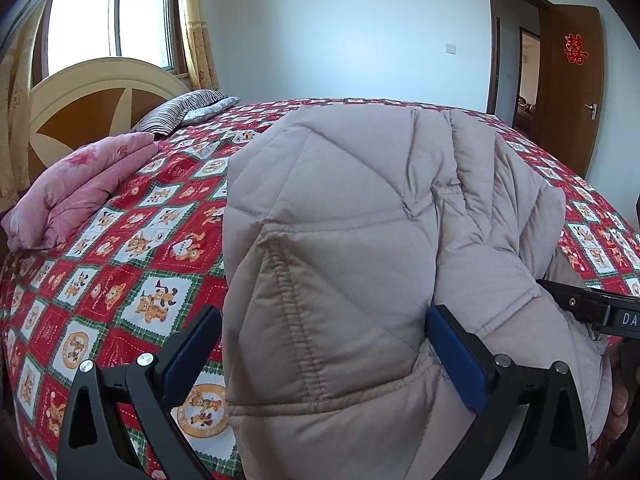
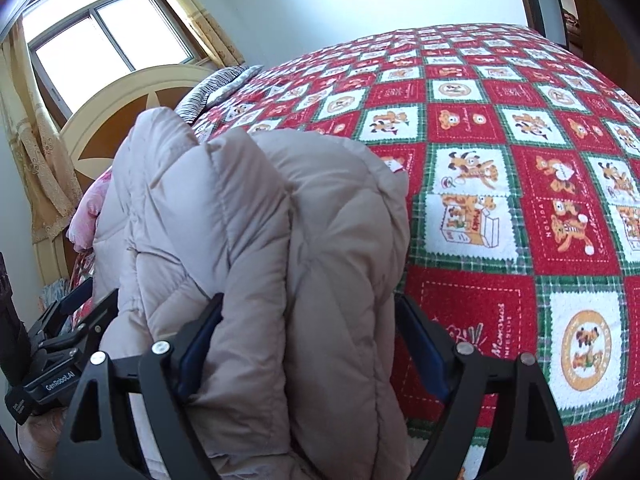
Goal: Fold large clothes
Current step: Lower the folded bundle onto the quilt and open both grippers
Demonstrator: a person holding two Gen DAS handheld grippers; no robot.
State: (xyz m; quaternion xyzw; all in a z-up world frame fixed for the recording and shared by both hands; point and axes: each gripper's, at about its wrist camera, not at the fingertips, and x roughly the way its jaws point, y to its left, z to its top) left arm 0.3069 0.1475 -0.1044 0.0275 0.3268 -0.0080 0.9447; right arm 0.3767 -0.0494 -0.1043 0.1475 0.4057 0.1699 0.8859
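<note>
A beige quilted puffer jacket lies bunched on the bed's near edge, folded on itself. My left gripper stands wide, with the jacket's puffy edge between its blue pads; the left finger is clear of the cloth, the right finger presses against it. My right gripper straddles a thick fold of the same jacket, both pads touching it. The right gripper also shows at the right edge of the left wrist view.
The bed has a red, green and white cartoon-patterned cover. A folded pink quilt and a striped pillow lie by the headboard. A window is behind; an open brown door is at right.
</note>
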